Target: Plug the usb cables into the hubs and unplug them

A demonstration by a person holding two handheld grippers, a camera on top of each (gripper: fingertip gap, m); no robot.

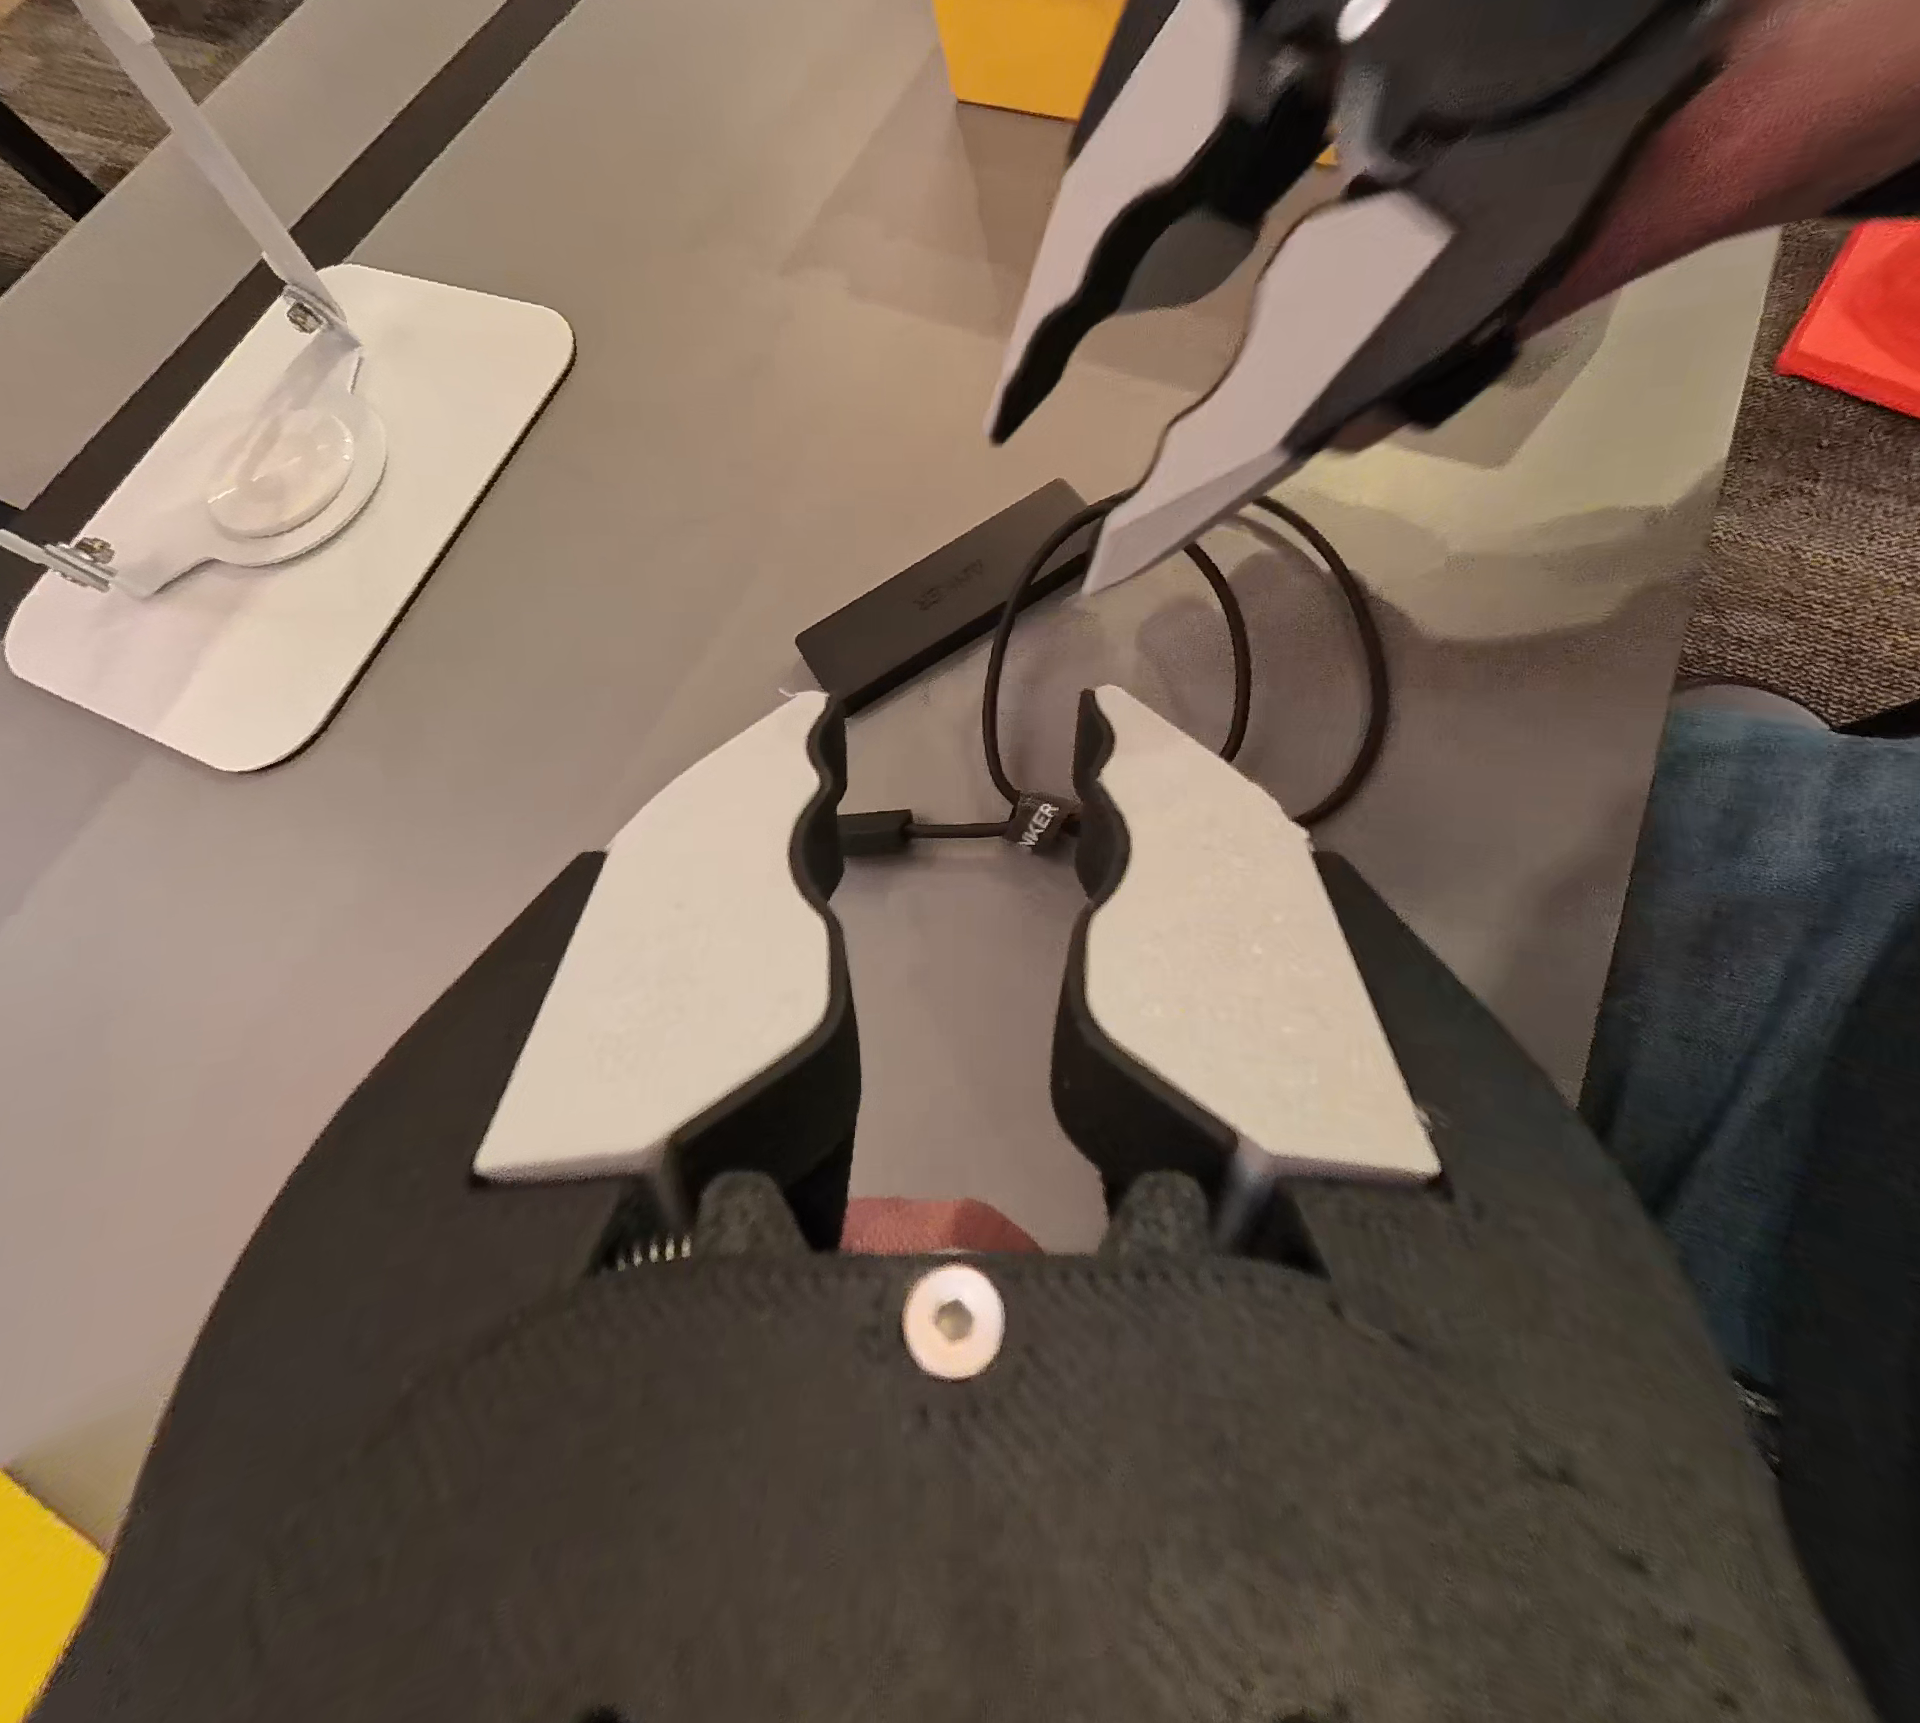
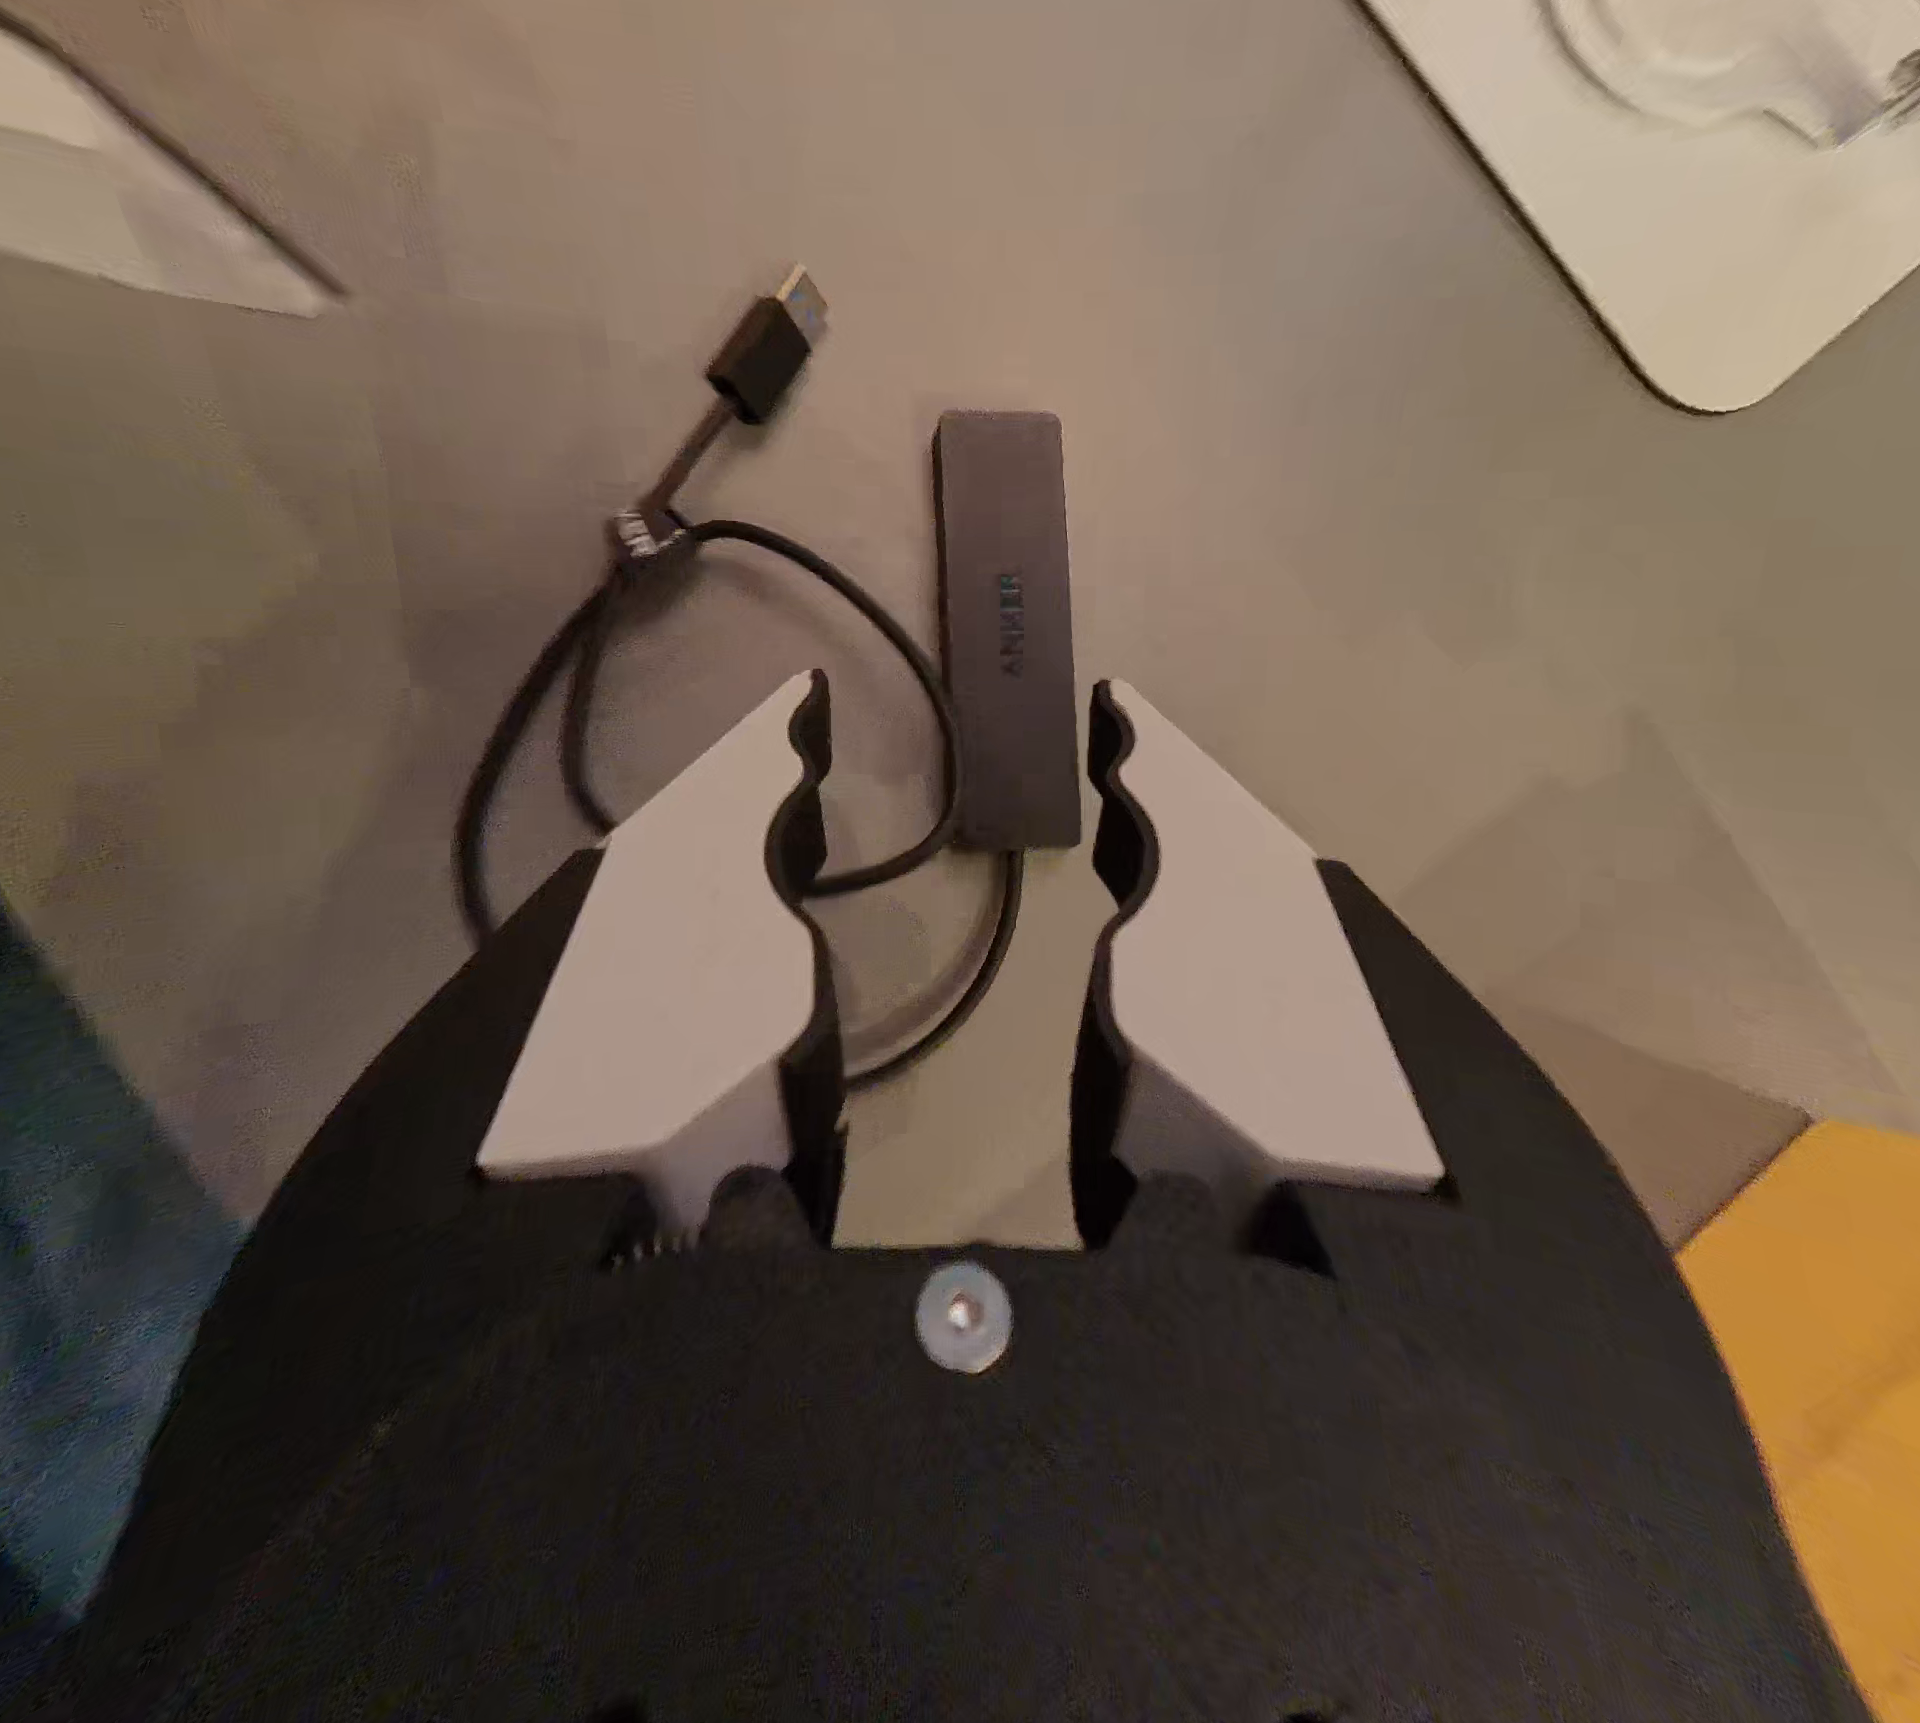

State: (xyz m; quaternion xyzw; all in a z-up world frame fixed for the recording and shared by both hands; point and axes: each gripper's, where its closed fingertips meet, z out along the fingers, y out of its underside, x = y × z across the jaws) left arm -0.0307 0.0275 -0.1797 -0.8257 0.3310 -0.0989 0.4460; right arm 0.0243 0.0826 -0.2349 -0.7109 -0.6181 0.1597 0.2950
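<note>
Black hub point(image 2: 1013, 634) and looped cable point(image 2: 582, 665) loose on grey table point(image 2: 1299, 530), left gripper point(image 1: 956, 707) and right gripper point(image 2: 961, 697) both wide, empty.

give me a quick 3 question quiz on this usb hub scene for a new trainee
1. True or false: the usb plug sits in the hub.
2. Which gripper hangs over the hub: A) left gripper B) right gripper?
3. Fill in: both grippers' jaws are ____.

Key:
1. False; it lies loose on the table, beside the hub.
2. B.
3. Open, holding nothing.
</note>
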